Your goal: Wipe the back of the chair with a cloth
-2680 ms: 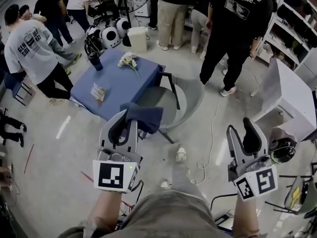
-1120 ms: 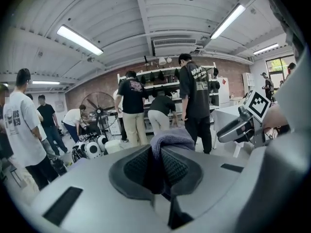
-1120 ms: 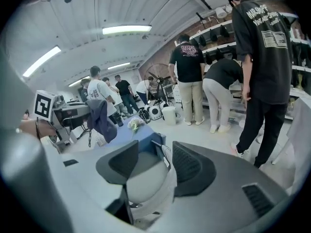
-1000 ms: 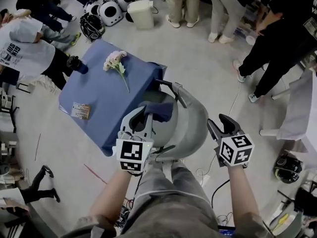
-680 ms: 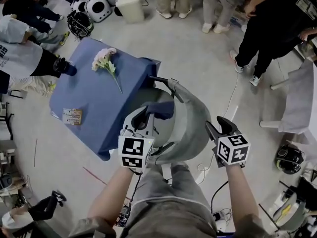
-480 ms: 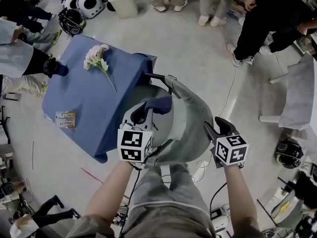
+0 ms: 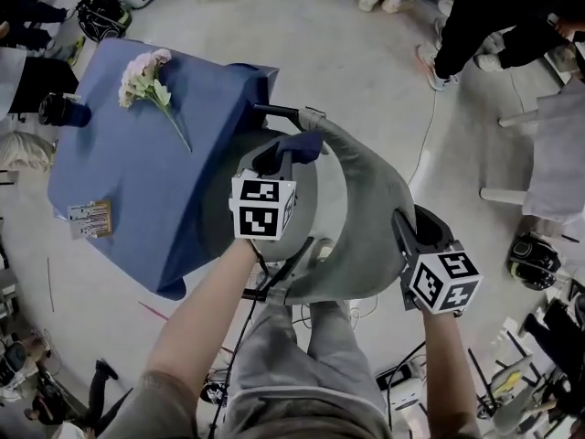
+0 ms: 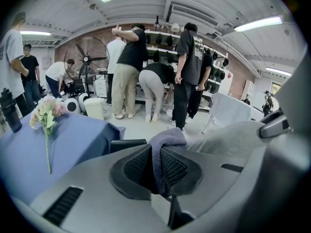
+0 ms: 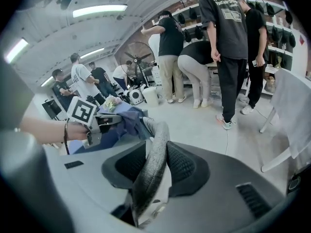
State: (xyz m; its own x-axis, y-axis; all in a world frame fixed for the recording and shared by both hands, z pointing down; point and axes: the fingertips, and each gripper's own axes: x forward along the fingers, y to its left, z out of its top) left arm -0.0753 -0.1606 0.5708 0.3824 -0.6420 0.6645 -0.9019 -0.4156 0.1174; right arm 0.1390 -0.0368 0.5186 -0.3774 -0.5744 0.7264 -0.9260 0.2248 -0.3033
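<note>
The cloth (image 8: 165, 142) is pinched between the pressed-together fingers (image 8: 181, 171) of the left gripper (image 7: 279, 158) and is held by the top end of the grey chair back (image 7: 366, 199), just beside the blue-covered bench (image 7: 155, 181). The fingers (image 9: 187, 169) of the right gripper (image 7: 416, 231) are being closed on the chair back's rim, which fills the gap between them and is touched by both pads

closing right tool (image 9: 156, 165) around chair back (image 9: 154, 142)
</note>
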